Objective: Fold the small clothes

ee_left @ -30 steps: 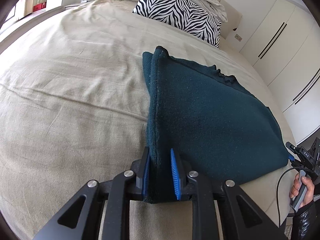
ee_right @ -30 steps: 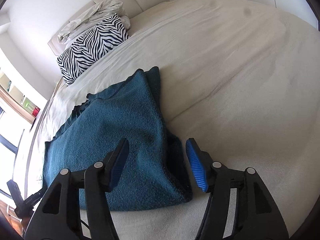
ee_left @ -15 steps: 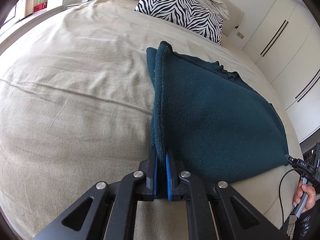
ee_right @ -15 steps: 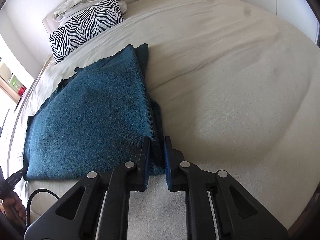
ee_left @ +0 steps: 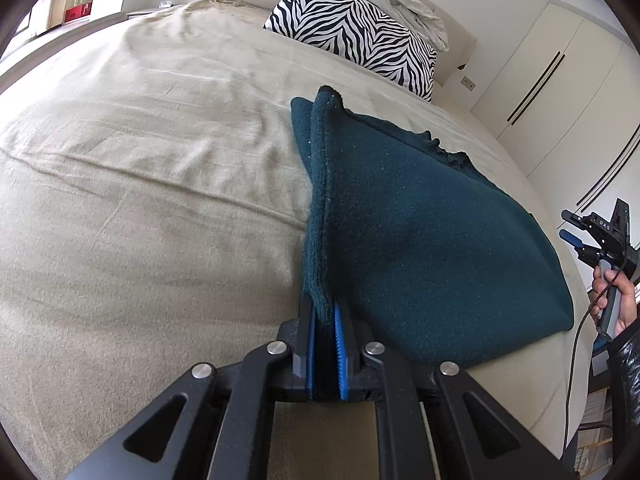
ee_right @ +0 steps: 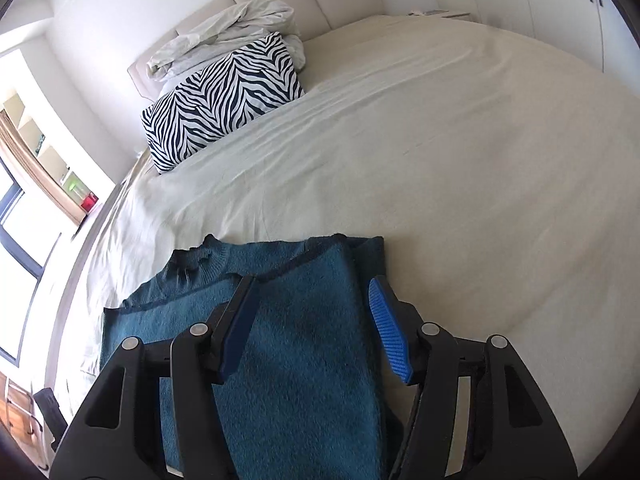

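The teal knit sweater (ee_left: 420, 240) lies folded lengthwise on the bed (ee_left: 140, 200), its ribbed collar (ee_right: 196, 258) at the far end toward the zebra-print pillow (ee_left: 356, 36), which sits at about one o'clock from it in the left wrist view. The left gripper (ee_left: 323, 346) is clamped on the doubled edge at the near corner, pads pressing the stacked layers, probably to pin that side in place while the other hand repositions. The right gripper (ee_right: 316, 330) hovers above the sweater with its jaws opening; fabric shows beneath the gap, but the pads press on nothing. In the left wrist view it appears at three o'clock, clear of the cloth, held by a hand (ee_left: 614, 300) in a dark sleeve (ee_left: 628, 364).

The sweater's sleeves are tucked out of sight inside the fold. Its near hem is cut off behind the right gripper's frame. A crumpled white duvet (ee_right: 228, 36) lies behind the pillow against the headboard.
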Demonstrator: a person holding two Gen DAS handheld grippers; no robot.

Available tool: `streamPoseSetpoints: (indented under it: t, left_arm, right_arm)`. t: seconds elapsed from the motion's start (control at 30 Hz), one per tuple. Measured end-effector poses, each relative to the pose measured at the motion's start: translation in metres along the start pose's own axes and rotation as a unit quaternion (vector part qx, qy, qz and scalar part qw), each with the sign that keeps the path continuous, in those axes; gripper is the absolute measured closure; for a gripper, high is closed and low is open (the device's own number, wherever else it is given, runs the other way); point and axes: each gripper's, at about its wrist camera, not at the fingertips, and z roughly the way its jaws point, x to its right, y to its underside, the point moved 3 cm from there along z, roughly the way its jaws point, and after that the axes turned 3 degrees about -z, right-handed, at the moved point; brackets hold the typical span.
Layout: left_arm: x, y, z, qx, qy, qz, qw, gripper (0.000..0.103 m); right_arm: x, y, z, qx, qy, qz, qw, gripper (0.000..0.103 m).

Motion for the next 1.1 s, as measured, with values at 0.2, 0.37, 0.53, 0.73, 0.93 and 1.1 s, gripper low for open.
streamPoseSetpoints:
  t: [0.2,0.37,0.53,0.73,0.93,1.1]
  left_arm:
    - [0.000,0.001,0.000,0.005,0.000,0.005,1.0000,0.092]
    - [0.001,0.000,0.000,0.007,0.000,0.006,1.0000,0.092]
    - [0.000,0.000,0.000,0.007,0.000,0.006,1.0000,0.092]
    - [0.000,0.000,0.000,0.009,-0.002,0.008,0.9999,0.091]
    - [0.000,-0.001,0.000,0.011,-0.002,0.007,0.9999,0.091]
    - [0.000,0.001,-0.002,0.013,-0.003,0.007,0.9999,0.091]
  right_arm:
    - [0.002,-0.009,0.068,-0.056,0.070,-0.014,0.996,0.069]
    - [0.014,-0.004,0.071,-0.039,0.113,-0.014,0.993,0.097]
    - [0.031,-0.001,0.074,-0.019,0.114,0.019,0.993,0.098]
    - [0.045,0.010,0.050,0.016,0.119,0.100,0.988,0.094]
    - [-0.038,0.032,0.001,0.051,-0.008,0.039,0.998,0.091]
    - [-0.118,0.089,0.045,-0.068,-0.138,-0.041,0.987,0.081]
